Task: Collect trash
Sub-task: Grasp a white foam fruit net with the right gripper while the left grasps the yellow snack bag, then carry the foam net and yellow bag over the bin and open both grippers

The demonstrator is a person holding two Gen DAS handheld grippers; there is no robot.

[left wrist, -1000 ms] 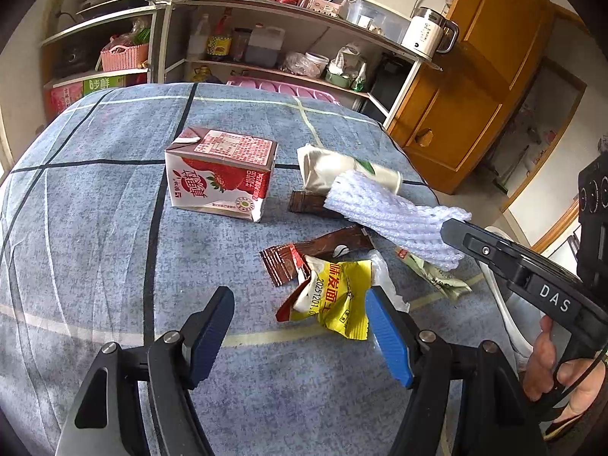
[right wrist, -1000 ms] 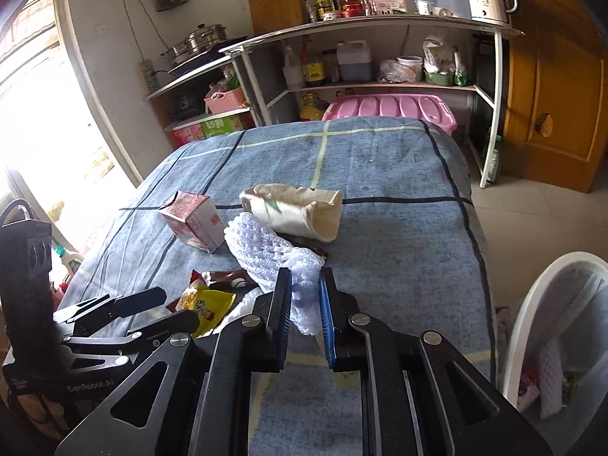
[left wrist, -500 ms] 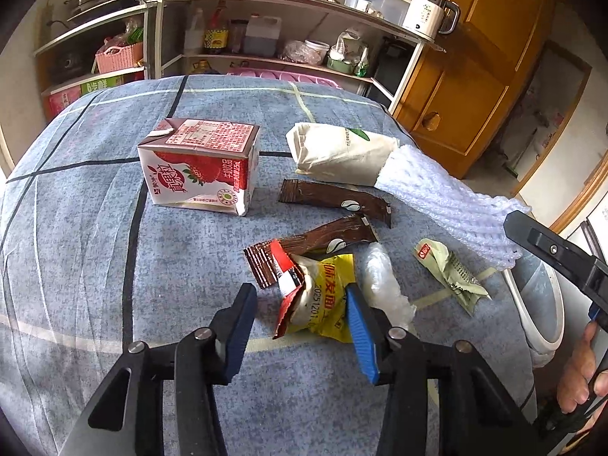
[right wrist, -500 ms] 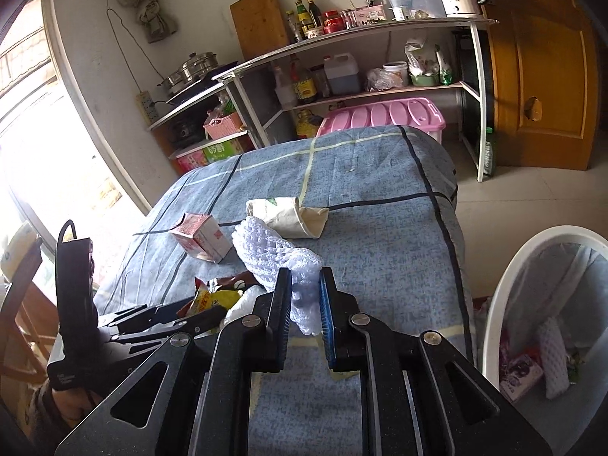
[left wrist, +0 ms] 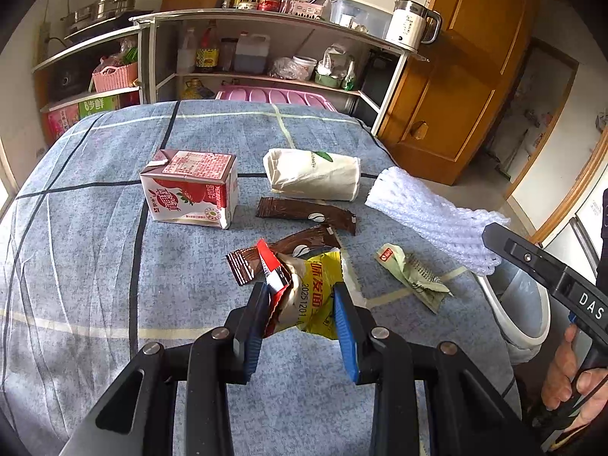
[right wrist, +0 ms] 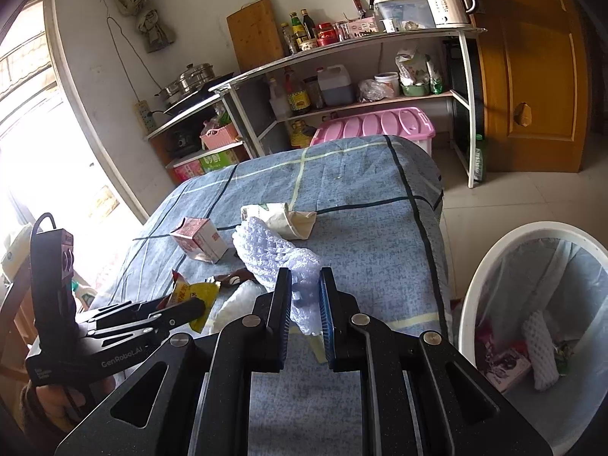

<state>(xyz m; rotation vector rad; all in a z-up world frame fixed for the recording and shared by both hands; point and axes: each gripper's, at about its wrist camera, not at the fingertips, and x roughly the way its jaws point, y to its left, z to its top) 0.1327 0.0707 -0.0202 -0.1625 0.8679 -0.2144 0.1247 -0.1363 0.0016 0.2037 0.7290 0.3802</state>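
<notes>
The crumpled yellow-and-red foil snack wrapper [left wrist: 304, 296] is sitting between the blue pads of the left gripper [left wrist: 300, 304], at the near middle of the blue-grey checked cloth covering the table [left wrist: 95, 266]; the jaws are closing on it, both pads pressing its sides and bunching the foil. Just behind it two dark brown coffee sachets [left wrist: 307, 212] are lying flat, the nearer one partly tucked under the wrapper's torn red edge. To the wrapper's right a crumpled pale green paper scrap [left wrist: 412, 277] is lying apart from it. Farther back a red-and-white strawberry milk carton [left wrist: 190, 190] is lying on its side at the left, and a rolled cream paper bag [left wrist: 315, 174] is resting beside it to the right. Nothing is standing between the left jaws and the wrapper. The white foam fruit net [right wrist: 273, 254] is being gripped at its near end by the right gripper [right wrist: 306, 304], whose jaws are nearly closed and pinching the mesh; the rest of the net is sticking out forward above the table's right edge. Off that edge, a white round plastic bin with a grey liner [right wrist: 494, 258] is standing on the floor, already holding another foam net and some packaging. Behind the table, metal shelves [left wrist: 266, 26] are carrying bottles, pots and a kettle.
</notes>
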